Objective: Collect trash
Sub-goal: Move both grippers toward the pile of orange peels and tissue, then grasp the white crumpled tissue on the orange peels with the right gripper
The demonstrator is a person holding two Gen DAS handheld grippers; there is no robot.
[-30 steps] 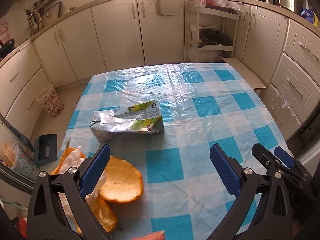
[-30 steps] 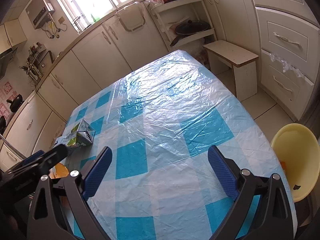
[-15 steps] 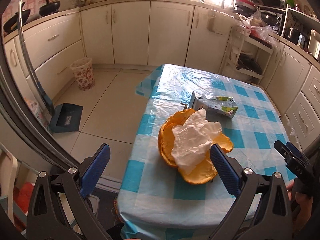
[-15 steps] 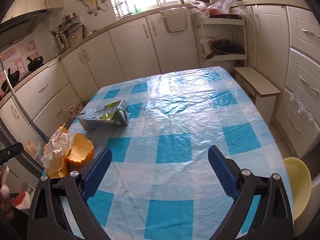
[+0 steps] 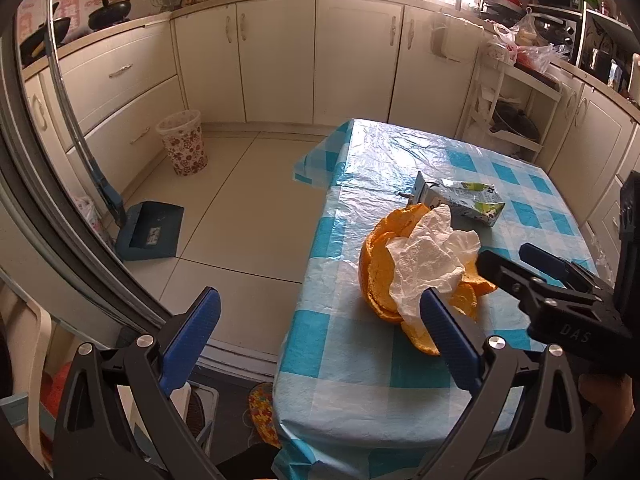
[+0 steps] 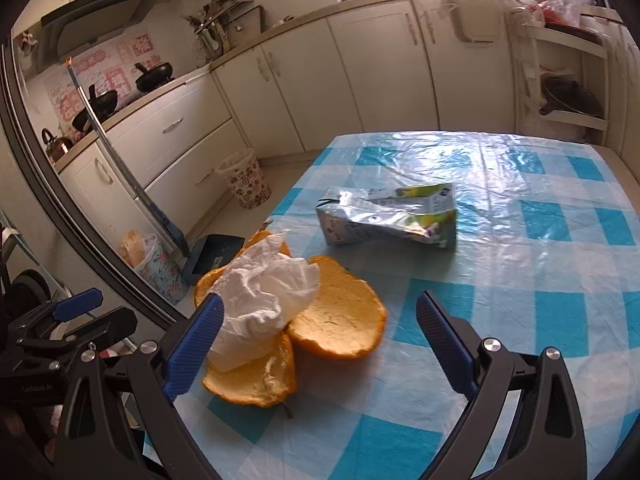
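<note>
Orange peels [image 6: 340, 312] [image 5: 380, 264] lie near the table's left edge with a crumpled white tissue [image 6: 264, 296] [image 5: 428, 264] on top. A flattened drink carton [image 6: 392, 216] [image 5: 468, 200] lies just beyond them. My right gripper [image 6: 320, 344] is open, hovering low right before the peels. My left gripper [image 5: 316, 332] is open and empty, held off the table's corner over the floor. The right gripper's fingers [image 5: 540, 264] show in the left wrist view, close to the peels.
The table [image 6: 560, 280] has a blue checked plastic cloth. A patterned waste basket [image 5: 184, 144] [image 6: 244, 180] stands on the floor by the cabinets. A blue dustpan [image 5: 148, 232] lies on the floor. A shelf rack [image 5: 516, 120] stands behind the table.
Both grippers swung left. The left one backed off beyond the table corner; the right one came down close to the peels and tissue. Both stayed open.
</note>
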